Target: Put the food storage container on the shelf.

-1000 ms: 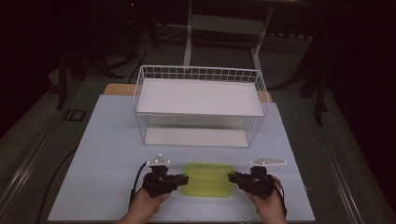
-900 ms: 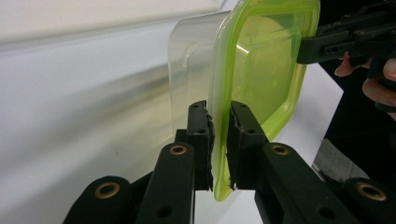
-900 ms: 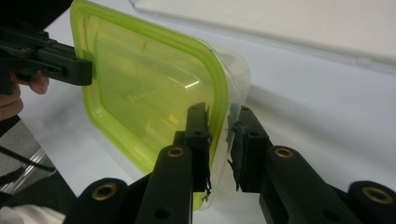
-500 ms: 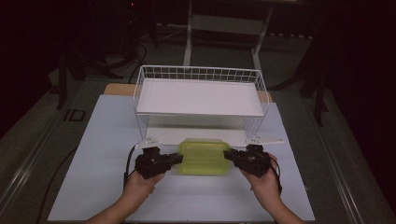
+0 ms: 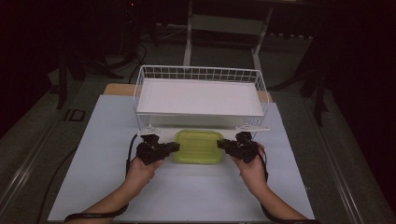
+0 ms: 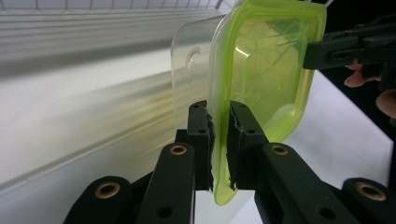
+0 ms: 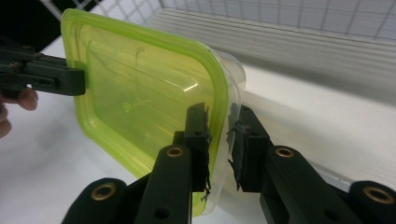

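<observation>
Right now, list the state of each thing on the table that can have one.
Clear plastic container with a yellow-green lid: lid on, no contents visible, held at both short ends just in front of the basket.
White wire basket: upright, white floor bare.
Left gripper: shut on the lid's rim.
Right gripper: shut on the opposite rim.

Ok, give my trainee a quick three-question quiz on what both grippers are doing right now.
1. True or false: the left gripper is open and clear of the container.
2. What does the right gripper clamp: A) the wire basket, B) the container's green lid rim, C) a cable?
3. Where does the container sit relative to the wire basket?

Key:
1. False; its jaws pinch the lid rim.
2. B.
3. Just in front of it, on the person's side, between the two grippers.
</observation>
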